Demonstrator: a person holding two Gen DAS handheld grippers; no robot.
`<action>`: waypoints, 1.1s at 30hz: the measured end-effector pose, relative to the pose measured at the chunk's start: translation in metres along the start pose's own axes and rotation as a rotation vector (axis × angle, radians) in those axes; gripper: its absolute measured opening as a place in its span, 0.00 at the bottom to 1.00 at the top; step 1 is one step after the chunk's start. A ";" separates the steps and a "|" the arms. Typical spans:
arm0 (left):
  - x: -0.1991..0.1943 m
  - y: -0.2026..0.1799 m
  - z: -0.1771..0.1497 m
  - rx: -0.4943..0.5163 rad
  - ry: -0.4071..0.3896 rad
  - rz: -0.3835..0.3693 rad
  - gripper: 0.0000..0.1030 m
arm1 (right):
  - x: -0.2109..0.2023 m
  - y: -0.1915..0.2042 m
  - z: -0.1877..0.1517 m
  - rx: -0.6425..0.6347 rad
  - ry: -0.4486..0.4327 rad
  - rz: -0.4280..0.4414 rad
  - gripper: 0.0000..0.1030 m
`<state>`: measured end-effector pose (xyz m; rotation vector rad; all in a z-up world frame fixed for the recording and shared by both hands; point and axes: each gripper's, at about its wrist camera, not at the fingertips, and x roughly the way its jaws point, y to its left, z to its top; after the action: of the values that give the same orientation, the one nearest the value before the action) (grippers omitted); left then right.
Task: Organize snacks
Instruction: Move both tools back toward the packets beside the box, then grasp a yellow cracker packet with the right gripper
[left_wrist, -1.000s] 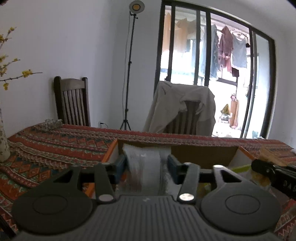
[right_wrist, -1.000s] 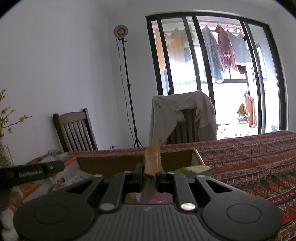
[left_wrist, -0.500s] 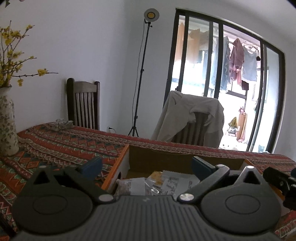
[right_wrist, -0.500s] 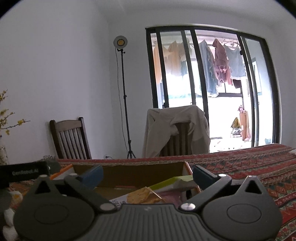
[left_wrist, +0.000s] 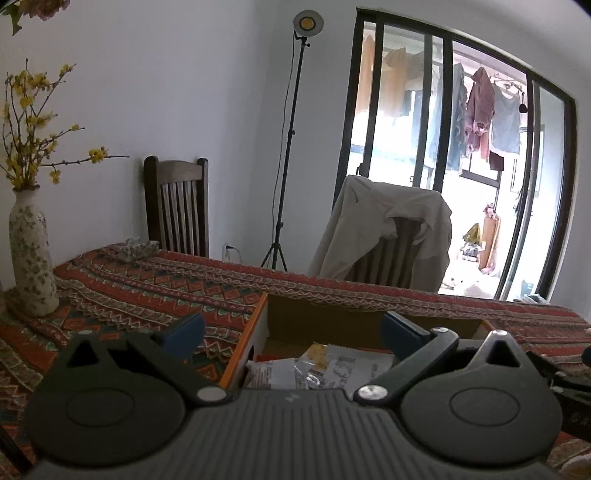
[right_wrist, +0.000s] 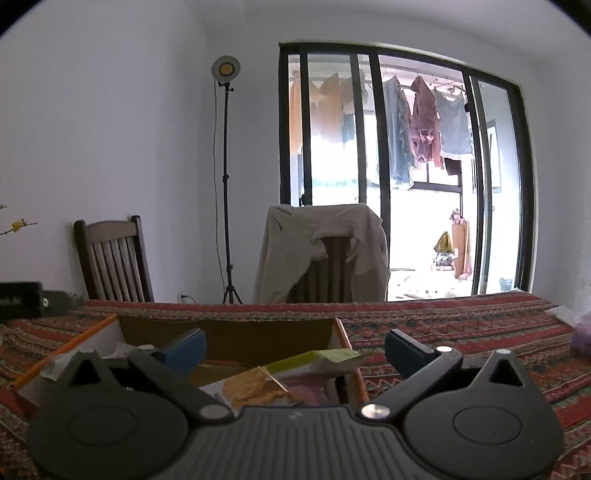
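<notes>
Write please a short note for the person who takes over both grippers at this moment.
Left gripper: open, empty, above the orange-edged cardboard box.
Right gripper: open, empty, above the same box.
In the box: white printed packets, a clear packet with yellow snack, a yellow-green packet.
Done: these snacks lie inside.
Left: a purplish bag lies on the patterned tablecloth, possibly next.

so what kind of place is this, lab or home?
Looks like a home dining room: patterned tablecloth, wooden chair, flower vase, and laundry drying outside the glass doors.
</notes>
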<state>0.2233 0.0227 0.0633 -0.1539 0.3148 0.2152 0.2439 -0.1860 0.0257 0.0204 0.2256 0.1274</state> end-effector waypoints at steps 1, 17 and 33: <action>-0.005 0.000 0.003 0.000 0.011 -0.004 1.00 | -0.004 0.001 0.003 -0.012 0.010 -0.009 1.00; -0.057 0.038 -0.046 0.096 0.200 -0.053 1.00 | -0.056 -0.031 -0.030 -0.071 0.270 0.086 1.00; -0.052 0.051 -0.097 0.086 0.230 -0.097 1.00 | -0.036 -0.014 -0.069 -0.141 0.439 0.083 1.00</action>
<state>0.1351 0.0442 -0.0166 -0.1086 0.5431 0.0875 0.1952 -0.2044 -0.0344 -0.1398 0.6537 0.2298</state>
